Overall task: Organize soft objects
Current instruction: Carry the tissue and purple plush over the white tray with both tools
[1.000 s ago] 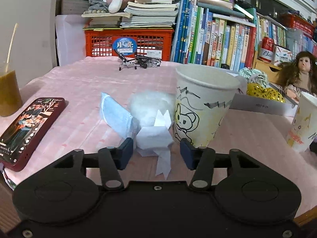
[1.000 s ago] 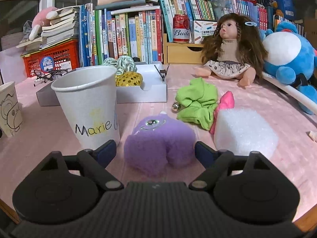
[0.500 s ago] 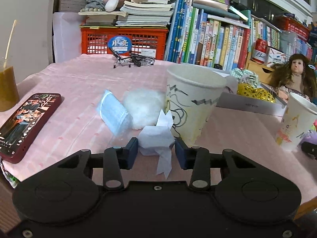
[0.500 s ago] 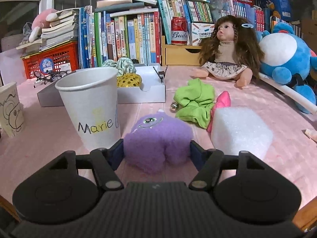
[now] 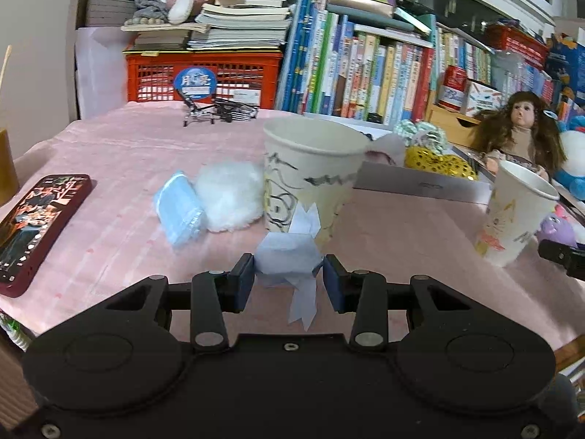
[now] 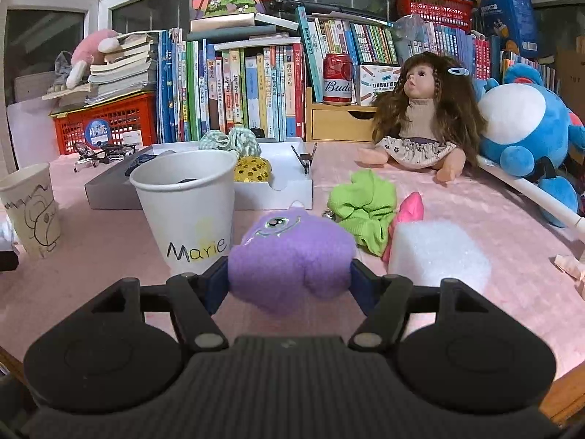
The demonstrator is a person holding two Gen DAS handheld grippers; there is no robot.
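Looking along the left gripper's fingers:
Left gripper: its two blue-padded fingers are closed in on a crumpled white tissue wad, one pad against each side of it.
Tissue position: squarely between the fingertips, with a loose strip hanging down below them towards the gripper body.
Ahead of the fingers: a white paper cup with black doodles stands upright just beyond the tissue, partly hidden behind it.
Ahead and to the left: a fluffy white cotton ball lies beside that cup, and a folded blue face mask touches the cotton's left side.
Far left: a red-cased smartphone lies flat on the pink tablecloth.
Far right: a second white paper cup with yellow scribbles stands well apart from the fingers.

Looking along the right gripper's fingers:
Right gripper: its fingers are drawn in against a purple one-eyed plush toy, gripping it at both flanks.
Plush position: filling the gap between the fingertips, bulging above and ahead of them.
Ahead left: the white paper cup lettered "Marie" stands just beside the plush.
Ahead right: a white foam block sits near the right finger, with a green fabric scrunchie beyond it.
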